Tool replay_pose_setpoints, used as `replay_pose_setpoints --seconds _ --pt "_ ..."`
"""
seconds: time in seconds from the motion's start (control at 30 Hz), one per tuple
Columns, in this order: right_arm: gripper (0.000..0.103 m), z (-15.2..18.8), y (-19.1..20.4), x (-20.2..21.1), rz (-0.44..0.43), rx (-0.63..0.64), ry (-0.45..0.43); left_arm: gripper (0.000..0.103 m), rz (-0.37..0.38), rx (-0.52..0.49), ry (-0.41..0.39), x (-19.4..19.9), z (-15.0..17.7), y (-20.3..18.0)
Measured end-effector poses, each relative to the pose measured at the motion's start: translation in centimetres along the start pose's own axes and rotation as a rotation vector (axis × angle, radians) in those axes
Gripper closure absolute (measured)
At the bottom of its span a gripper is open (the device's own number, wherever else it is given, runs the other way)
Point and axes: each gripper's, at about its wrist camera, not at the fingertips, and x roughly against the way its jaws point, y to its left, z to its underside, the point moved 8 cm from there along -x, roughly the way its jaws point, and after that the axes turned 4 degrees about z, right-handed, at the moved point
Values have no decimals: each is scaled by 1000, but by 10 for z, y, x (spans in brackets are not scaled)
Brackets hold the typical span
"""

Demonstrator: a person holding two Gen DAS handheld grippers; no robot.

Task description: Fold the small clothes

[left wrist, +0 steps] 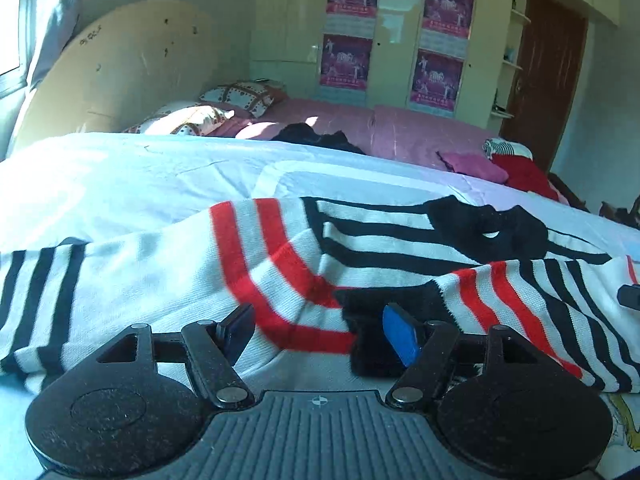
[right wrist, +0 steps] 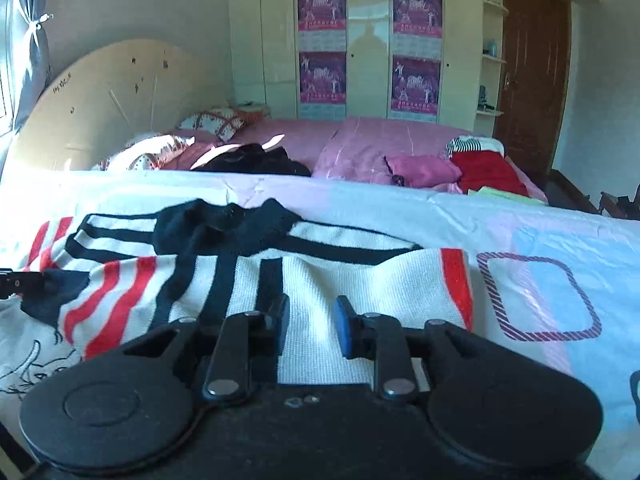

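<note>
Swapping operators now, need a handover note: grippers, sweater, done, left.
Left gripper: open, low over the striped sweater, nothing held.
Right gripper: open, over the sweater's white knit, nothing held.
Sweater lies on the bedsheet, sleeves folded in across the body, black collar at the far end.
Done: sleeves in.
Left: probably fold the body over, then move it to the folded clothes beyond.

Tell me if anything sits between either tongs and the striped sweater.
Nothing visible does. The left tongs stand open right over the striped sweater, its red-striped fabric lying between the fingers. The right tongs are open over the sweater's white knit edge, with only that fabric in front of them.
</note>
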Motion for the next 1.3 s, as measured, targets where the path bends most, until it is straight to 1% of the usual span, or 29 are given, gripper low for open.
replay_pose_setpoints --seconds 0.07,0.13,0.2,0.23,0.3,0.33,0.43,0.5,0.53,0.57,0.63,0.73,0.8,0.83,0.87,0.9,0.93,0.97,1.0,1.03,1.07,1.13,1.17,1.2,1.23,1.27,1.3 --pt "75 6 2 17 -8 -6 1 32 -7 57 -9 20 12 25" --pt "72 13 5 34 -12 -18 -1 32 -23 119 -38 41 24 58" --pt "70 19 8 44 -18 -30 5 28 -83 186 -62 59 34 103" --pt "70 22 11 49 -22 -38 10 24 -111 211 -78 68 39 122" --pt "70 24 20 55 -32 -52 14 24 -180 282 -102 82 48 171" --pt "70 25 26 57 -37 -53 19 24 -190 341 -106 86 54 195" --pt "70 28 44 63 -47 -49 31 24 -161 575 -161 95 66 261" --pt "70 26 55 65 -47 -51 33 24 -154 733 -212 95 75 303" --pt "70 24 60 66 -45 -51 31 26 -145 788 -230 94 78 318" --pt "70 22 65 67 -45 -54 29 32 -115 847 -246 92 81 333" --pt "70 16 75 70 -44 -56 20 34 -63 912 -256 82 82 351" --pt "70 9 90 74 -36 -48 8 34 -14 927 -249 64 73 363" --pt "70 5 95 77 -35 -64 4 37 11 935 -244 50 65 370" --pt "70 4 97 78 -36 -78 4 45 22 934 -243 44 62 375" --pt "70 2 97 79 -33 -91 4 58 19 926 -239 39 60 378" --pt "70 1 97 79 -26 -103 3 62 19 924 -235 32 59 382" --pt "70 0 97 79 -21 -115 3 73 27 925 -239 28 60 385" --pt "70 1 95 78 -17 -129 7 87 29 921 -240 23 62 388" --pt "71 2 91 76 -9 -148 14 90 24 909 -239 20 64 391" --pt "71 5 87 71 10 -165 24 91 32 903 -253 18 64 392" --pt "71 9 82 66 32 -177 39 93 34 904 -262 20 63 393" --pt "71 21 70 51 86 -180 83 93 10 861 -292 27 58 388" --pt "71 30 66 41 120 -163 126 93 -9 850 -276 24 58 386" --pt "74 39 62 32 150 -148 179 93 -18 847 -258 19 59 386" --pt "74 44 61 29 145 -150 183 93 -15 850 -262 18 58 387" --pt "73 43 61 31 135 -158 166 93 -16 842 -259 18 55 387" --pt "73 43 60 33 129 -162 164 93 -24 823 -257 19 50 385"
